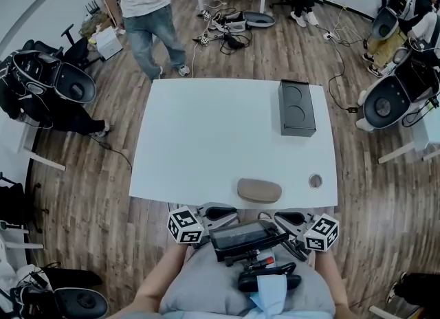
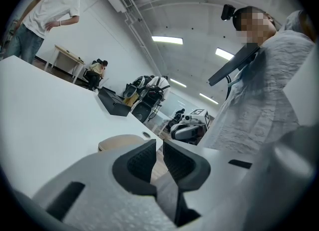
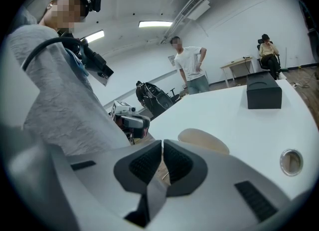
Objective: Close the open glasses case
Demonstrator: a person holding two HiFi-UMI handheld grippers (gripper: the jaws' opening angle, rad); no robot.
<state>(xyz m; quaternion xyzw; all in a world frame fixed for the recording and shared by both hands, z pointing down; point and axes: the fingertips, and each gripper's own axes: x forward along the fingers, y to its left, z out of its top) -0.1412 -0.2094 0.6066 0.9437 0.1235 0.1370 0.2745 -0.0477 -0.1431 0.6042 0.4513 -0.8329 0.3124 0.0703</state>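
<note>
On the white rectangular table (image 1: 206,132), close to its near edge and a little right of its middle, lay the tan, oval, smooth-shelled glasses case (image 1: 259,190), a low domed shape. From above we could make out no gap between lid and base, so we judged the lid to be down or almost down. Off the table's near edge, against our body, we held the left gripper (image 2: 159,144) and the right gripper (image 3: 162,144), each with its jaws drawn nearly together and nothing between the ribbed pads; neither touched the case. Toward the table's far right side sat a black rectangular box (image 1: 297,108), and a small round metal-rimmed hole (image 1: 315,181) lay by the table's near right corner.

We judged the case light and stiff, its rounded shell likely to slide on the slick tabletop under a one-sided push. We would steady one narrow end with one gripper and press on the crown of the lid with the other, using the closed jaws as a blunt pusher
</note>
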